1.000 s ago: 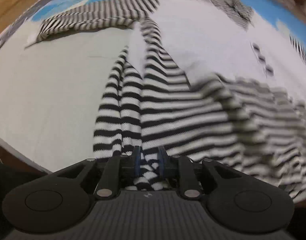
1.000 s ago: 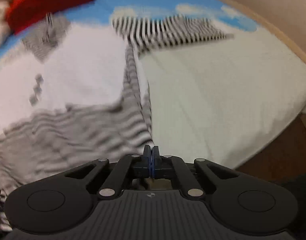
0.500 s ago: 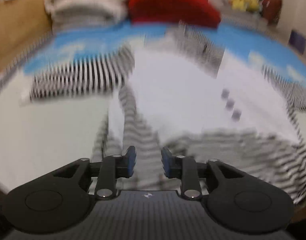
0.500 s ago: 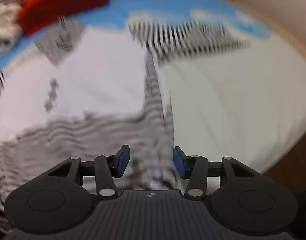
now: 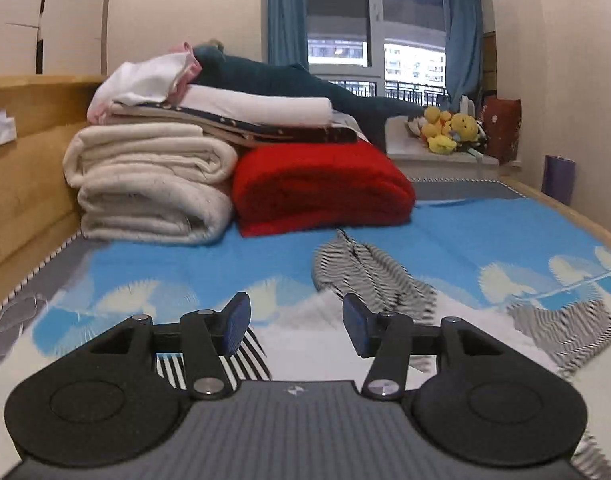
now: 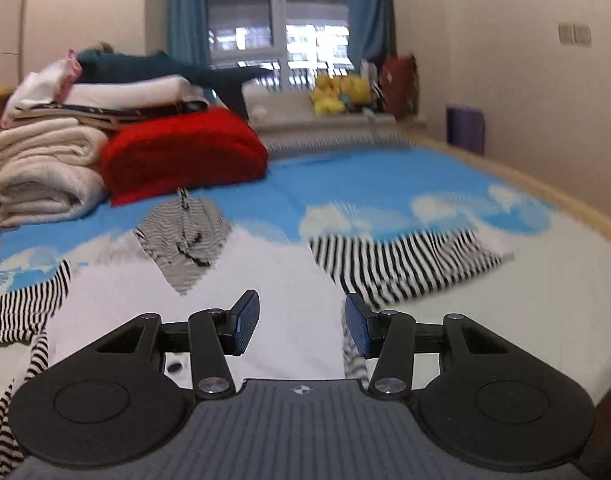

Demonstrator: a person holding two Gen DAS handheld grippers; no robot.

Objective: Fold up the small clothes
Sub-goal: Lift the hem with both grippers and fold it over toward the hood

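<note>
Both grippers hang above the bed with nothing held. The left gripper [image 5: 295,326] has just been opening its jaws, which now stand apart with only air between the blue pads; the right gripper [image 6: 301,328] has likewise just spread its jaws and nothing is between them. The striped garment [image 6: 265,304], white in the body with black-and-white striped sleeves and hood, lies spread flat on the bed sheet [image 6: 385,184], which is printed blue with white clouds and turns plain white toward the near edge of the bed. In the right wrist view one striped sleeve [image 6: 401,264] reaches out toward the right edge of the bed, the other sleeve [image 6: 21,312] lies toward the left edge, and the hood [image 6: 185,240] points toward the far end. In the left wrist view the hood [image 5: 369,276] sits beyond the right jaw, and a striped patch [image 5: 561,328] lies farther right; it is probably a sleeve, though blur makes that uncertain. At the far left corner of the bed stands a stack of cream folded blankets [image 5: 149,184] with more folded cloth on top, and just beside it a red folded blanket [image 5: 321,188]. Yellow plush toys [image 5: 449,128] sit on the sill below the window [image 5: 373,20], which has blue curtains [image 5: 285,12].
</note>
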